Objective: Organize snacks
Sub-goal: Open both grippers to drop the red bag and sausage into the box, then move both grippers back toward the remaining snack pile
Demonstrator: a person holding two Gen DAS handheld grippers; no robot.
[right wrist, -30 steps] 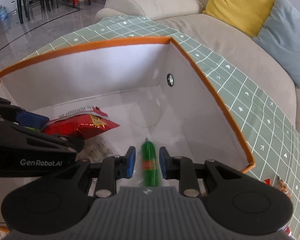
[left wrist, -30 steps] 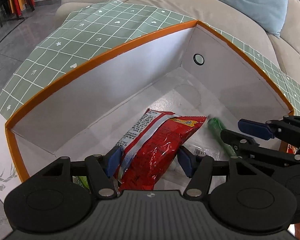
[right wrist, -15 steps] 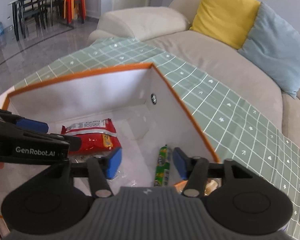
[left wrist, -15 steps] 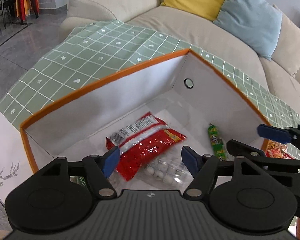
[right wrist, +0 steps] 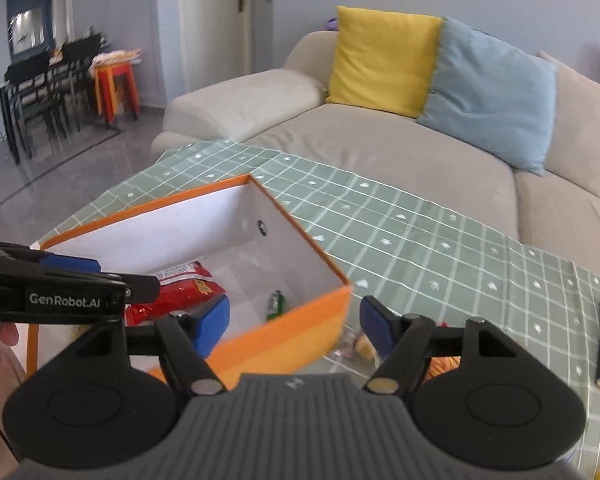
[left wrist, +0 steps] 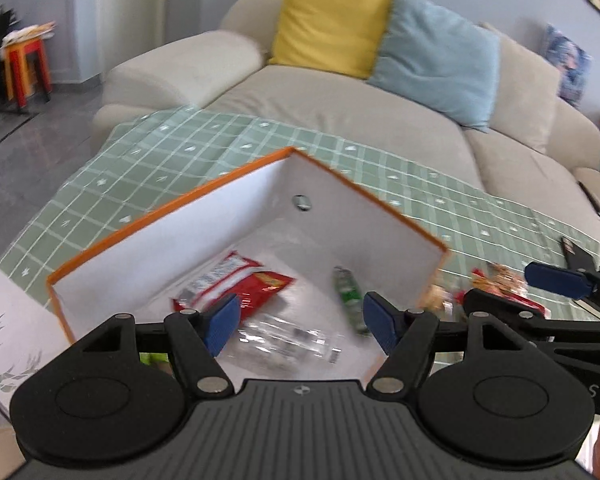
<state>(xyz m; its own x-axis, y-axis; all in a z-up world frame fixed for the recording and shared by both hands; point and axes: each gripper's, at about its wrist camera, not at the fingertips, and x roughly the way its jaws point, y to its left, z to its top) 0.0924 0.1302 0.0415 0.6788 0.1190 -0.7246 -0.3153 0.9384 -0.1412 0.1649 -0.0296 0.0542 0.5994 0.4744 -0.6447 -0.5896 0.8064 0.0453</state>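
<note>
Left gripper: the left gripper (left wrist: 300,322) is hovering above the open box (left wrist: 172,216); its 2 blue-padded fingers (left wrist: 222,322) are standing wide apart and gripping nothing.
Right gripper: the right gripper (right wrist: 294,322) is hovering over the near right corner of the box (right wrist: 328,264); its jaws are opening, with nothing pressed between them, only the box's orange outer wall showing in the gap.
Box: it is sitting on the green checked tablecloth (left wrist: 204,152), with an orange rim, white inner walls and a round hole in 1 wall.
Red bag: the red bag (left wrist: 240,286) is lying flat on the box floor, toward the left side, free of both grippers.
Green packet: the green packet (left wrist: 348,294) is lying on the box floor near the right wall, apart from the red bag; in the right wrist view only its end (right wrist: 276,304) is showing above the box wall.
Clear packet: the clear packet (left wrist: 288,340) is lying on the box floor in front of the red bag; its contents are blurred.
Loose snacks: the loose snacks (left wrist: 496,284) are lying on the tablecloth just outside the box's right corner; their type is too blurred to tell.
Surroundings: the sofa (right wrist: 380,148) is standing behind the table, carrying the yellow cushion (right wrist: 380,60) and the blue cushion (right wrist: 488,92) side by side.
</note>
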